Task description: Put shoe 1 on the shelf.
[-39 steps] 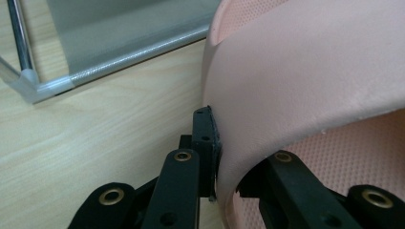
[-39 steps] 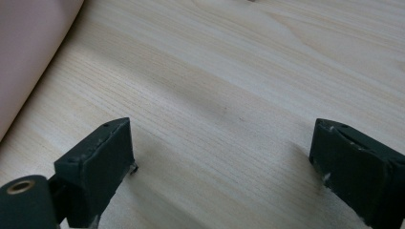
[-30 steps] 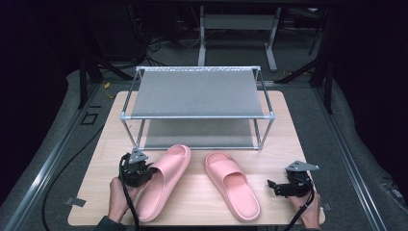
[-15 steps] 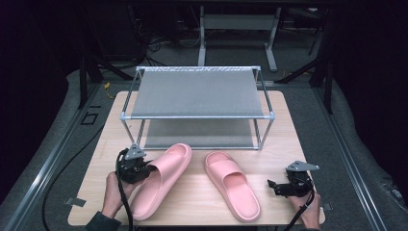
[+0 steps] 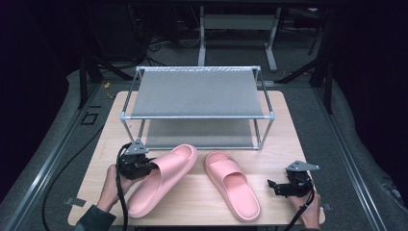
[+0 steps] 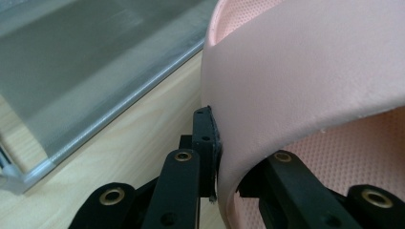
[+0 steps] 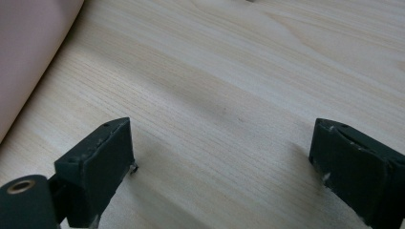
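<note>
The left claw (image 5: 144,167) sits in the lower left of the high view, clamped on the strap edge of the left pink slipper (image 5: 161,179); in the left gripper view one black jaw presses the outside of the strap (image 6: 305,81) and the other reaches in beneath it, so the strap wall is pinched between them; the textured pink footbed shows at the lower right of that view, and pale wood and the grey lower tier of the rack (image 6: 90,62) fill its upper left. That slipper lies slanted across the lower left-centre of the high view, toe toward the rack (image 5: 197,94); whether its toe end is clear of the desk (image 5: 274,159) I cannot tell. The second pink slipper (image 5: 232,184) lies flat just right of centre, near the first and not touching it. The right claw (image 5: 276,186) is in the lower right of the high view, well apart from both slippers; its jaws stand wide apart over bare wood with nothing between them, and a pink edge (image 7: 28,62) shows at the upper left of the right gripper view.
</note>
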